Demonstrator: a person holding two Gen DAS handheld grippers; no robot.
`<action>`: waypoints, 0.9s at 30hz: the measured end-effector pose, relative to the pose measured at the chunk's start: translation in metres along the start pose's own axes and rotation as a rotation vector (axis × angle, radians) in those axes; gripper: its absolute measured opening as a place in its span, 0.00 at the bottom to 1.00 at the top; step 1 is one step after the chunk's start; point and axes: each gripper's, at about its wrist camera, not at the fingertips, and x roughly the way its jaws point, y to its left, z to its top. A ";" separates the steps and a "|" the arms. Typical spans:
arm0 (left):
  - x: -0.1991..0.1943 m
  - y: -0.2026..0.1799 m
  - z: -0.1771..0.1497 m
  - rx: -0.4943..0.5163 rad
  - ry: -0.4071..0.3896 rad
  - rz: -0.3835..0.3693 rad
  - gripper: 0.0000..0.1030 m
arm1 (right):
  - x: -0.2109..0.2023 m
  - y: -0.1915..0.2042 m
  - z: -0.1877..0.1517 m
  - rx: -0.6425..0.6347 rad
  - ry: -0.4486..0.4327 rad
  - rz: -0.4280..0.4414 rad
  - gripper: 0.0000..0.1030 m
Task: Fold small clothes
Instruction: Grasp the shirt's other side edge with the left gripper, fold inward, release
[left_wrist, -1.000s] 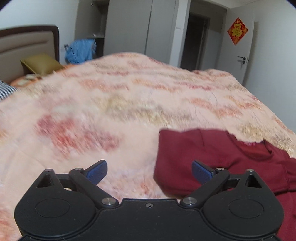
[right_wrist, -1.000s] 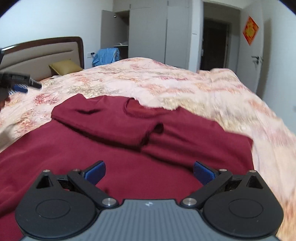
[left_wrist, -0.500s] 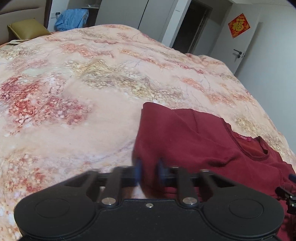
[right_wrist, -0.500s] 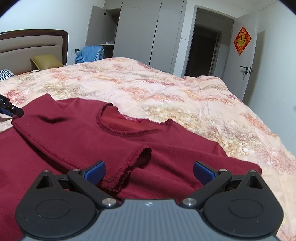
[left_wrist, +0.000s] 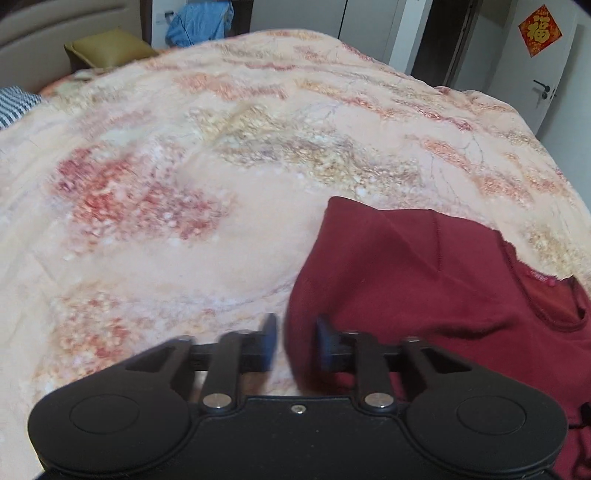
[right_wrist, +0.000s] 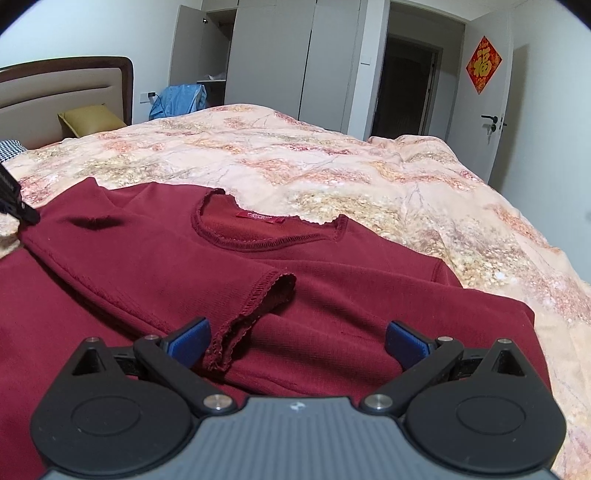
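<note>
1. Between the blue pads of the left gripper (left_wrist: 294, 341), the folded left edge of the dark red knit sweater (left_wrist: 424, 280) is lying; the jaws are opening, standing partly apart, and blur is hiding whether the pads are touching the cloth.
2. Over the sweater's lower body, the right gripper (right_wrist: 297, 341) is hovering with its fingers wide apart and clamping nothing; the frayed cuff of the folded-in sleeve (right_wrist: 255, 306) is resting just beside its left pad (right_wrist: 190, 338).
3. Spread on the peach floral bedspread (left_wrist: 221, 184), the sweater is lying neckline away from the cameras, one sleeve already folded across the chest, its red neck label (right_wrist: 260, 218) facing up.
4. Judged step: the left side fold is being released, and the opposite sleeve or the hem seems still to be folded.
5. Next move, as a judgement: a grip on the right side or the hem, with both layers caught together so the laid sleeve is not dragging out of place.
6. Surroundings: an olive cushion (right_wrist: 88, 120) and a padded headboard (right_wrist: 62, 88) are standing at the bed's far end, a blue garment (right_wrist: 181, 99) is hanging beside the grey wardrobe (right_wrist: 295, 55), and a red paper decoration (right_wrist: 484, 64) is marking the white door.
7. Obstruction: nothing on the bedspread is blocking the fold; only the loose cuff is sitting close to the right fingers.
</note>
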 end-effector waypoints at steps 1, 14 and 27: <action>-0.005 -0.001 -0.002 0.012 -0.009 0.006 0.47 | -0.003 -0.001 0.001 -0.001 -0.005 -0.002 1.00; -0.110 -0.014 -0.032 0.051 -0.152 -0.027 0.95 | -0.119 -0.008 0.000 -0.016 -0.153 0.082 1.00; -0.181 0.021 -0.175 0.224 -0.175 -0.128 0.99 | -0.247 0.005 -0.121 0.051 -0.062 0.293 1.00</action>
